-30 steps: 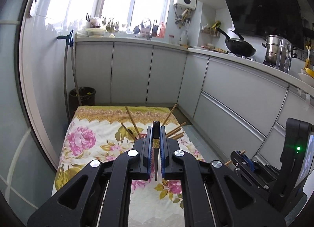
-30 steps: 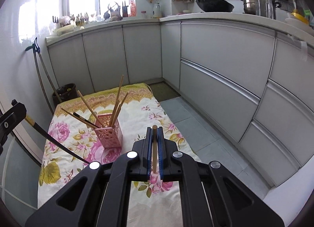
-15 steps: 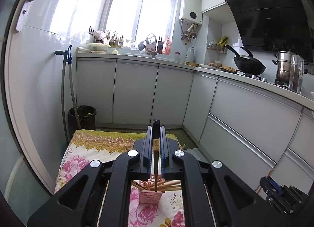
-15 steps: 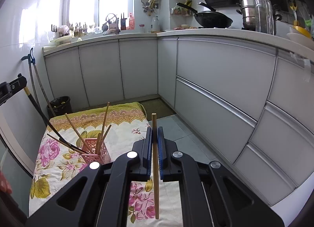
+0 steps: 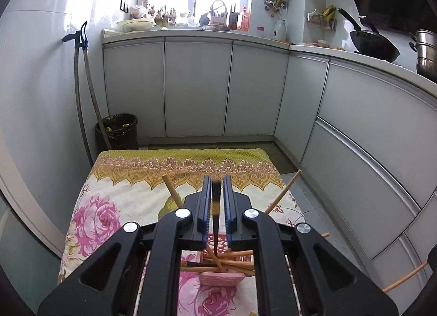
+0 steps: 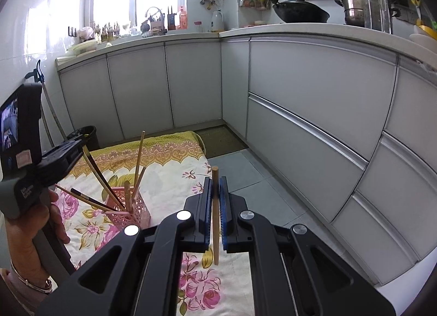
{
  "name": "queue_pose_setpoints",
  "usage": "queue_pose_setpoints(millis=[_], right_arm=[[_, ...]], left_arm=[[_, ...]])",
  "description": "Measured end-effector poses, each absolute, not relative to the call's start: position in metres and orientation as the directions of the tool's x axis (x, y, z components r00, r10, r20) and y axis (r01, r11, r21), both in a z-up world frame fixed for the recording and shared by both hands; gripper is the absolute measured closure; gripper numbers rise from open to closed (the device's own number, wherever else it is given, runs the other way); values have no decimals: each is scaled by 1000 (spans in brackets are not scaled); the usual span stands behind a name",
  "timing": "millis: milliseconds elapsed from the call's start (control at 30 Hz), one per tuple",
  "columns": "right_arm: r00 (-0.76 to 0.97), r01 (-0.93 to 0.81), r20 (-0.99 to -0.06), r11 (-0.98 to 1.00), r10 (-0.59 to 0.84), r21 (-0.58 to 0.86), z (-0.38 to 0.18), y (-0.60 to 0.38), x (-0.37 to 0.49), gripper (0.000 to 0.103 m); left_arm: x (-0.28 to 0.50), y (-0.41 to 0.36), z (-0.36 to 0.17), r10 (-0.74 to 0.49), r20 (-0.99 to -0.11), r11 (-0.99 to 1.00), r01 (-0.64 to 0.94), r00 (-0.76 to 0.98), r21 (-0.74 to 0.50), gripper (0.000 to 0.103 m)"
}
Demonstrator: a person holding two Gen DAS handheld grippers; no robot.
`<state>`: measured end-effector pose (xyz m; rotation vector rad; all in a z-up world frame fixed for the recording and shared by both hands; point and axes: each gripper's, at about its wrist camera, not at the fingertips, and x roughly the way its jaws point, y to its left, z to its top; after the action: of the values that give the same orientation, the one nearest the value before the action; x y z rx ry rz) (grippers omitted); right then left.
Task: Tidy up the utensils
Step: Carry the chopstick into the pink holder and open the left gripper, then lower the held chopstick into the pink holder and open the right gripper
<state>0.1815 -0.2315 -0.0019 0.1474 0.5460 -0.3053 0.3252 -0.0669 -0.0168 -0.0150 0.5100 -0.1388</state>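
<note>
A pink lattice holder [image 5: 221,279] [image 6: 131,212] stands on the floral cloth [image 5: 114,195] with several wooden chopsticks leaning in it. My left gripper [image 5: 217,179] hangs directly above it. Its jaws are opening, and a dark chopstick [image 5: 215,212] stands between them with a gap showing beside it, its tip down among the sticks. In the right wrist view this left gripper [image 6: 79,149] sits at the left, the dark chopstick [image 6: 101,179] slanting into the holder. My right gripper [image 6: 215,182] is shut on a light wooden chopstick [image 6: 215,223], to the right of the holder.
Grey kitchen cabinets [image 5: 196,89] run along the back and right. A black bin [image 5: 117,131] and leaning poles [image 5: 82,91] stand at the far left of the cloth. A person's hand [image 6: 30,231] holds the left gripper's handle. Tiled floor [image 6: 245,176] lies right of the cloth.
My left gripper has moved over the pink holder and sunk toward it, and its jaws have parted slightly around the dark chopstick. The right gripper still grips its wooden chopstick.
</note>
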Motion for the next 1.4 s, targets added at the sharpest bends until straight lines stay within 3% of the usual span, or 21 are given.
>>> queue_pose_setpoints(millis=[200, 367, 633, 867, 1033, 1400], right_arm=[[838, 302, -500, 949, -217, 93, 20, -226, 168, 97], [869, 260, -460, 959, -181, 114, 53, -215, 161, 97], [918, 146, -392, 972, -63, 186, 105, -184, 173, 97], [946, 106, -323, 972, -33, 209, 118, -147, 216, 97], [957, 107, -286, 975, -48, 196, 102, -131, 254, 98], [926, 125, -373, 980, -60, 153, 17, -115, 317, 97]], left_arm=[[270, -55, 31, -181, -362, 983, 167, 914, -70, 65], [219, -31, 66, -196, -275, 980, 181, 941, -81, 60], [193, 4, 49, -156, -333, 986, 125, 930, -111, 60], [194, 30, 44, -136, -342, 986, 94, 930, -138, 60], [196, 43, 41, -124, -345, 986, 78, 930, -144, 60], [200, 58, 34, -92, -362, 985, 32, 928, -167, 60]])
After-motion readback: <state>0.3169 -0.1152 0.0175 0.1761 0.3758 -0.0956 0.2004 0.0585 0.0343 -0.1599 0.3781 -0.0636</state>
